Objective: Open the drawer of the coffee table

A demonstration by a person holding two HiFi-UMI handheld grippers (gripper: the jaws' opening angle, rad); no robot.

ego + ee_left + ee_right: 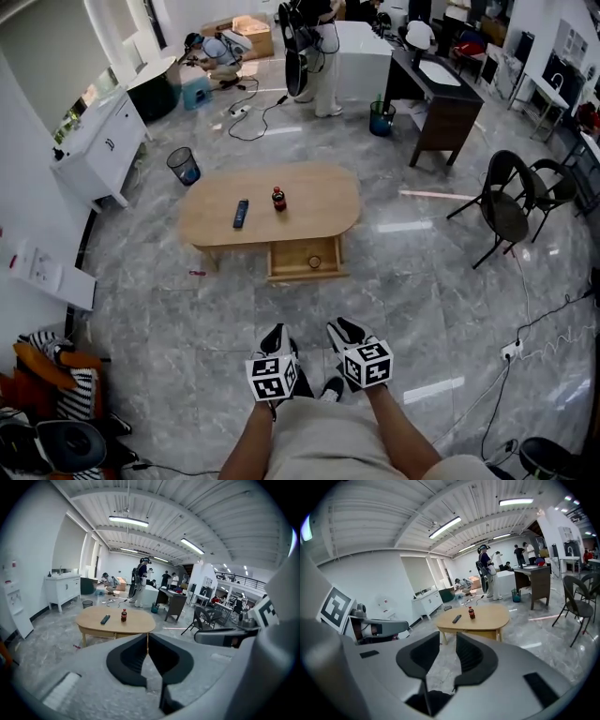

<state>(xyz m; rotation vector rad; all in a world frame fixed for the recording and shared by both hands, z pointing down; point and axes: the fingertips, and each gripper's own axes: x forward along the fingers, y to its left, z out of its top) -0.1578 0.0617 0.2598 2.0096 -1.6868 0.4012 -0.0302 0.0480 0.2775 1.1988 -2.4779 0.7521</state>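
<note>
Well back from the coffee table (216,220), whose drawer (305,272) already stands pulled out toward the person, the left gripper (276,332) has its jaws pressed together on nothing. The right gripper (342,327) shows a narrow, empty gap. The opening step looks complete, and no further pull seems needed.

A: Seen: left gripper (147,638) and right gripper (444,643). Grey moulded shells, black jaws.
B: Each carries a white cube (272,377) with black square markers. Wearer in pale beige clothing (328,436), dark shoe (330,387).
</note>
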